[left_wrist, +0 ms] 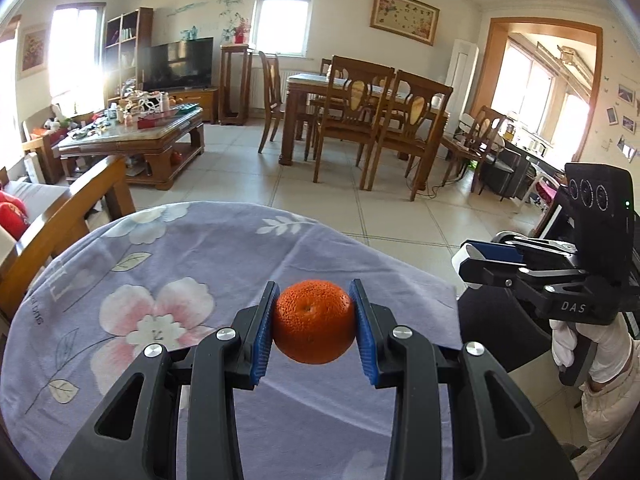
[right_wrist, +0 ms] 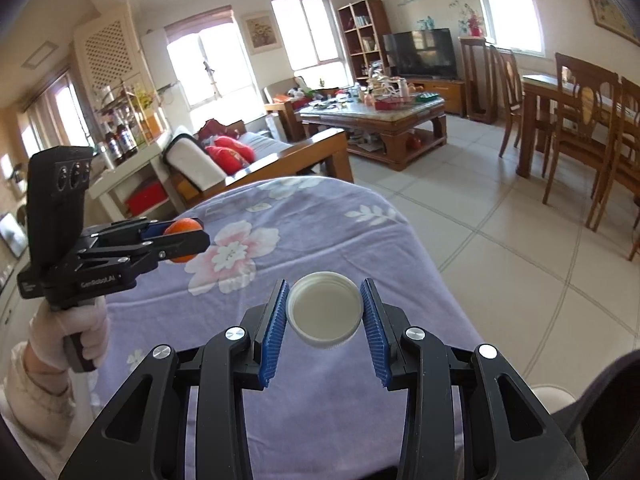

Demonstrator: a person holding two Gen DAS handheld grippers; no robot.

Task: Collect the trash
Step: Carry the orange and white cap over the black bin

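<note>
My left gripper [left_wrist: 314,326] is shut on an orange tangerine [left_wrist: 313,326] and holds it above a table covered with a purple floral cloth [left_wrist: 160,320]. In the right wrist view the left gripper [right_wrist: 188,240] shows at the left with the tangerine [right_wrist: 182,227] between its fingers. My right gripper [right_wrist: 325,322] is shut on a white plastic lid [right_wrist: 325,314], held hollow side up above the cloth [right_wrist: 320,400]. In the left wrist view the right gripper [left_wrist: 476,262] shows at the right edge beyond the table, with a bit of white at its tips.
A wooden sofa with red cushions [right_wrist: 228,152] stands past the table's far left. A cluttered coffee table [right_wrist: 376,116] and a TV [right_wrist: 420,52] are further back. A dining table with chairs [left_wrist: 360,120] stands on the tiled floor [right_wrist: 500,240].
</note>
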